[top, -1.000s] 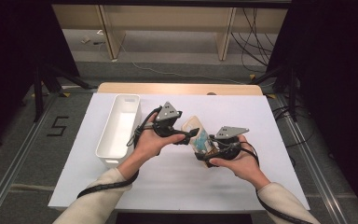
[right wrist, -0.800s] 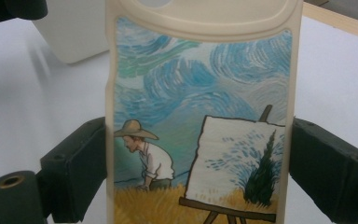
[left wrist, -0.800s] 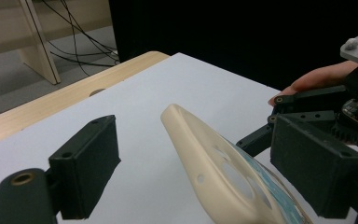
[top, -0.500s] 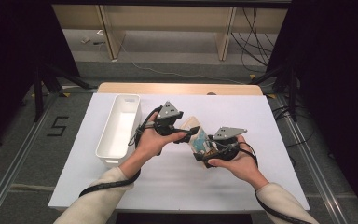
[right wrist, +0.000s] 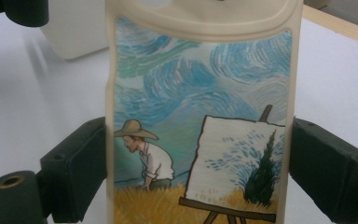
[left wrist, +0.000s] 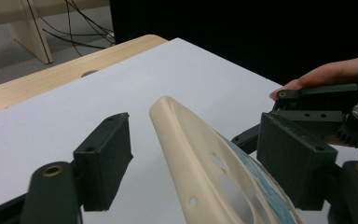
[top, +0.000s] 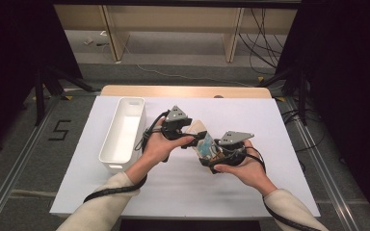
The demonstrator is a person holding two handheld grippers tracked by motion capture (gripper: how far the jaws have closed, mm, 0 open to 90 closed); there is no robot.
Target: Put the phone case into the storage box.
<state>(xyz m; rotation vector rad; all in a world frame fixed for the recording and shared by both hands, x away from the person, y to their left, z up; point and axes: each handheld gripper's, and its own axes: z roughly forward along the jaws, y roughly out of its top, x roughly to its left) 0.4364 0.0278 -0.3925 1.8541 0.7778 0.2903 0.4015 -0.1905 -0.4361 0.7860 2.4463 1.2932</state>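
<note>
1. The phone case (right wrist: 200, 112), cream-rimmed with a painted scene of a man at an easel, is held up off the white surface (top: 289, 125), a little to the right of the white bin (top: 123, 134). The right tongs (top: 212, 156) clamp its lower sides, both pads pressed against the rim. It is a narrow side grip on a soft shell, so I judge a squeeze or twist could bow the case and let it spring out.

2. The left tongs (left wrist: 196, 158) straddle the top end of the case, on the side toward the bin. They stand part open and have just been closing, with the rim between the pads. In the left gripper view the left pad is clear of the rim and the case lies skewed in the gap, nearer the right pad. If they shut like this, one pad would likely land first and push the case sideways, against the right tongs' hold.

3. Two grips on one flexible case could work against each other. If the hands drift apart or turn differently, the case may bend or slip.

4. If the right tongs let go before the left have a firm bite, the case would probably drop onto the surface beside the bin rather than into it.
</note>
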